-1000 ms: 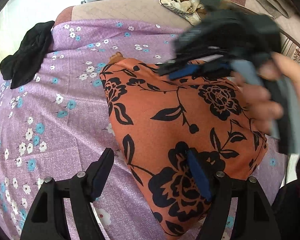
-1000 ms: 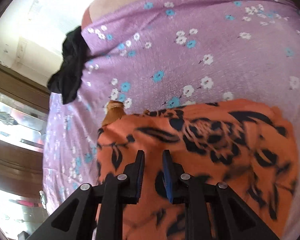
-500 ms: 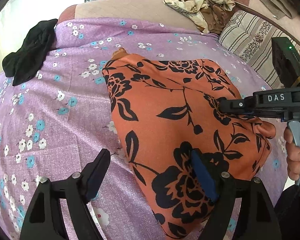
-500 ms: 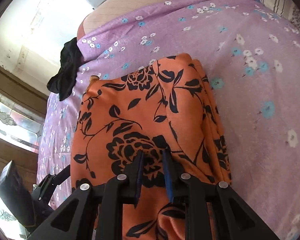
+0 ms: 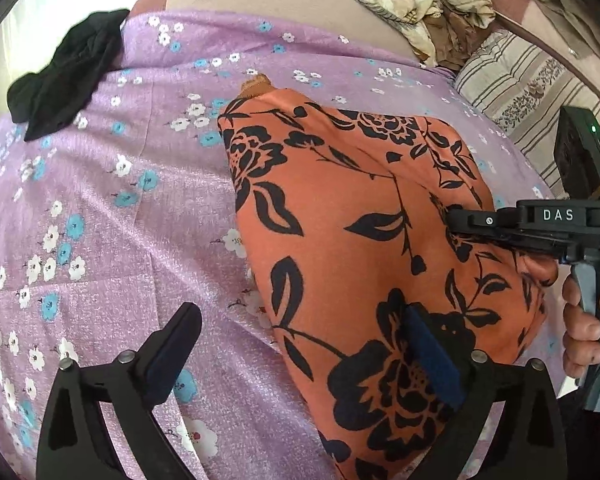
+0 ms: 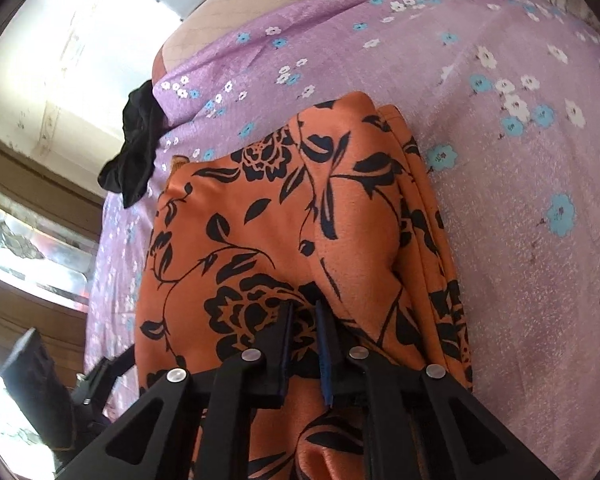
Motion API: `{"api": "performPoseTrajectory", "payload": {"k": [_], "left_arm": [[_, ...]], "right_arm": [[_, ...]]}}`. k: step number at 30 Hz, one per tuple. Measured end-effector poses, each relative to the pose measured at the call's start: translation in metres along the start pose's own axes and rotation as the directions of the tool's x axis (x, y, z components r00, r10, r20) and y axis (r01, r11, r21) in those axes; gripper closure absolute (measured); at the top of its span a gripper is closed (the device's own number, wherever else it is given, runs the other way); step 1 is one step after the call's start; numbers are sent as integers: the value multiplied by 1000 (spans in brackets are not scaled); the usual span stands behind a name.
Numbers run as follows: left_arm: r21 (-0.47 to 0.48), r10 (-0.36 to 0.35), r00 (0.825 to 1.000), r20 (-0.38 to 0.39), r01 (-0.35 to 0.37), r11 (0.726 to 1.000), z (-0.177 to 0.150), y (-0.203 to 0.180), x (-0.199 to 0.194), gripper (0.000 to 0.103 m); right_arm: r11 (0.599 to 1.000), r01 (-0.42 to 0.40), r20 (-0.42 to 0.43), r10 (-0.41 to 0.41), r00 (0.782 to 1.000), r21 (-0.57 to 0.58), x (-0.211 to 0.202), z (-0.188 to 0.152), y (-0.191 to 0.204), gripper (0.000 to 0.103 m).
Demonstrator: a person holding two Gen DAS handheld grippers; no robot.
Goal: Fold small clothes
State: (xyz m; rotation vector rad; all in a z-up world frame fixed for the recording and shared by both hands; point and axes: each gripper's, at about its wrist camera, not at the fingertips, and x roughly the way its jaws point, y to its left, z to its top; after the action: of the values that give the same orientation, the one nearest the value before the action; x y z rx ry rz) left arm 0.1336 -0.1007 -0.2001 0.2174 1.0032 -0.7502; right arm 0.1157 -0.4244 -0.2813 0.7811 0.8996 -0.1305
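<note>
An orange garment with black flowers (image 5: 340, 220) (image 6: 260, 220) lies folded on the purple flowered sheet (image 5: 100, 220). My left gripper (image 5: 300, 320) hovers over its near-left edge, its jaws opening wide. One fingertip is above the sheet, the other above the cloth, and nothing is pinched. My right gripper (image 6: 304, 308) comes down on the garment's right part, its jaws closed to a narrow slit with a small ridge of orange cloth caught at the tips. The left wrist view shows that right gripper (image 5: 456, 216) coming in from the right, held by a hand (image 5: 580, 320).
A black garment (image 5: 64, 76) (image 6: 136, 152) lies crumpled at the sheet's far left edge. A pile of patterned clothes (image 5: 420, 4) and a striped pillow (image 5: 512, 84) sit at the far right. Bare purple sheet (image 6: 500, 160) stretches right of the garment.
The right gripper swept from the garment's far edge to its right side and closed on the cloth. The left jaws spread wider. The garment stayed folded in place.
</note>
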Motion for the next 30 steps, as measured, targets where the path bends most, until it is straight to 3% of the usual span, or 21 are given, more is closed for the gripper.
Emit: {"api": "performPoseTrajectory", "payload": {"k": [2, 3, 6, 9, 12, 14, 15, 19, 23, 25, 27, 29, 30], "left_arm": [[16, -8, 999, 52, 7, 1000, 6, 1, -12, 2], [21, 0, 994, 108, -2, 1000, 11, 2, -21, 2], [-6, 34, 980, 197, -33, 999, 24, 12, -32, 2], [-51, 102, 984, 147, -95, 994, 33, 27, -12, 2], [-104, 81, 996, 48, -76, 992, 30, 38, 16, 2], [-153, 57, 998, 37, -51, 987, 28, 43, 19, 2], [-151, 59, 998, 36, -53, 987, 29, 43, 17, 2], [-115, 67, 994, 84, -57, 992, 31, 38, 1, 2], [-83, -27, 990, 138, 39, 996, 27, 27, -12, 2], [-18, -34, 989, 146, 37, 999, 23, 14, -11, 2], [54, -13, 995, 94, 8, 999, 18, 2, 3, 2], [91, 8, 999, 39, -11, 996, 13, -5, 18, 2], [78, 0, 999, 50, -4, 997, 11, -4, 21, 2]], "right_arm": [[1000, -1, -5, 1, 1000, 16, -7, 3, 4, 90], [1000, -7, -3, 7, 1000, 21, -12, 5, 7, 85], [998, -56, 102, 58, 993, -19, -36, 15, 22, 85], [997, -76, 188, 77, 979, -12, -45, 30, 24, 85], [998, -20, 149, 11, 989, 58, -25, 37, 13, 85], [994, 57, 86, -66, 994, 97, -4, 36, 2, 87], [993, 44, 81, -53, 995, 108, -1, 34, -3, 86], [995, 6, 136, -19, 991, 98, -21, 34, 2, 85], [997, -2, 180, -11, 984, 74, -32, 33, 8, 85], [997, 2, 157, -15, 987, 79, -28, 33, 11, 85], [996, 14, 121, -25, 992, 94, -25, 32, 11, 85], [995, 44, 41, -48, 998, 88, -16, 28, 13, 83], [995, 59, 13, -60, 998, 77, -12, 25, 15, 83]]}}
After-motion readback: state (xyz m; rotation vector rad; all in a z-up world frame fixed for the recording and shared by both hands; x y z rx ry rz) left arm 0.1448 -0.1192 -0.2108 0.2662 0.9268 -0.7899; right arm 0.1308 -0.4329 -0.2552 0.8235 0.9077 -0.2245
